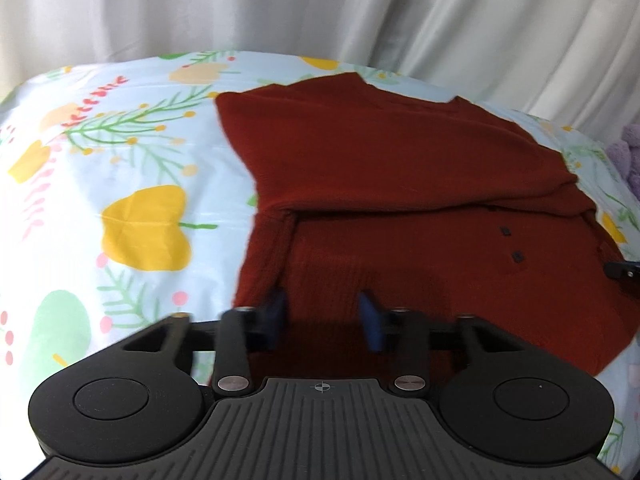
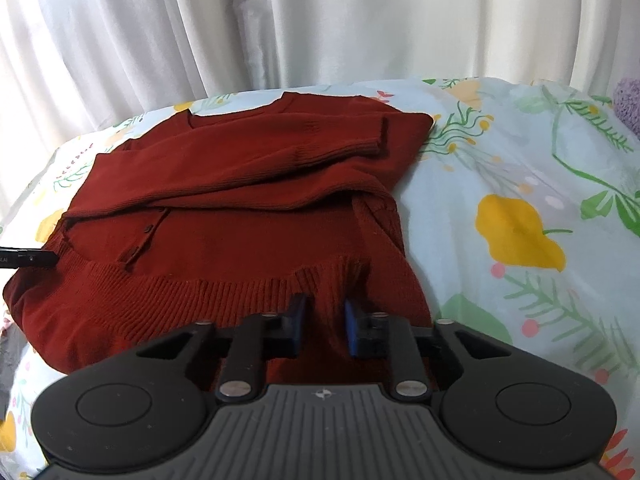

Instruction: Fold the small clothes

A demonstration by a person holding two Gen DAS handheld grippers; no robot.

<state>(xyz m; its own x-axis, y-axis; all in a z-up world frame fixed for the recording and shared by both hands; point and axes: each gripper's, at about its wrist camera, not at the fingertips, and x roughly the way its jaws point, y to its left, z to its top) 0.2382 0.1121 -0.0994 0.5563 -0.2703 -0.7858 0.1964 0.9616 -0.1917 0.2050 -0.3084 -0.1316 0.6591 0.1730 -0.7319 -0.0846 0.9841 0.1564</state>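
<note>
A rust-red knit sweater (image 1: 400, 152) lies on the flowered sheet, its sleeves folded across the body, with small dark buttons (image 1: 506, 232) showing. My left gripper (image 1: 323, 314) hovers over the near left part of the hem, its blue pads (image 1: 276, 312) apart, with cloth under the gap. In the right wrist view the same sweater (image 2: 248, 160) shows its ribbed hem (image 2: 192, 292) nearest me. My right gripper (image 2: 325, 318) sits at the hem's right end, its jaws close together with puckered ribbing gathered between them. Each gripper's black tip shows in the other's view: the right (image 1: 624, 270) and the left (image 2: 28, 260).
The sheet (image 1: 120, 168), pale blue with yellow and green prints, covers a raised surface that drops off at the back. White curtains (image 2: 320, 20) hang right behind it. A lilac fuzzy item (image 2: 630, 100) lies at the far right edge.
</note>
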